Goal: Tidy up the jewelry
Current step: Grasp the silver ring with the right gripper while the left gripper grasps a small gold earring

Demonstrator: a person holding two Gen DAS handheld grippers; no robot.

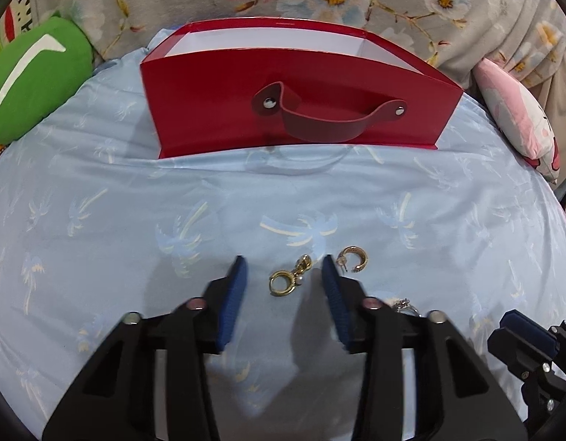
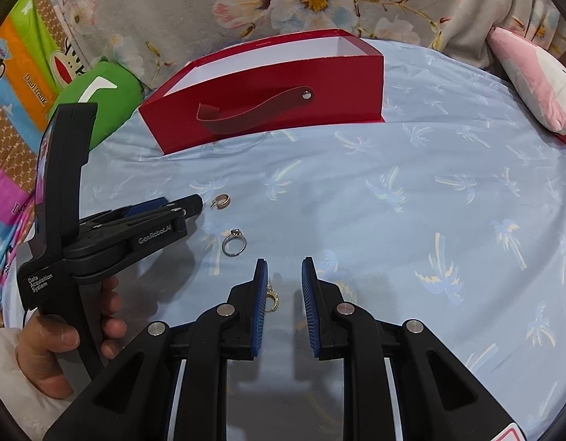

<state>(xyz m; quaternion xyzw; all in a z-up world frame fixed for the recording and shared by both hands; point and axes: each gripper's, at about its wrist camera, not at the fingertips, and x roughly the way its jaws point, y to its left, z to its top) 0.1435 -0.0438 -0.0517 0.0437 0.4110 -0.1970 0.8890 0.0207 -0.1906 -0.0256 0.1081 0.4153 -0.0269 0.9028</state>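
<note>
On pale blue bedding, left gripper jaws apart, straddling gold pearl earring without pressing it. Just right of it, gold hoop. Right gripper narrowly parted, empty; small gold piece beside its left pad, silver ring near. Beyond, red box, open cloth between.

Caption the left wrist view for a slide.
Left gripper open around a gold pearl earring on the blue sheet, red box behind.
</note>
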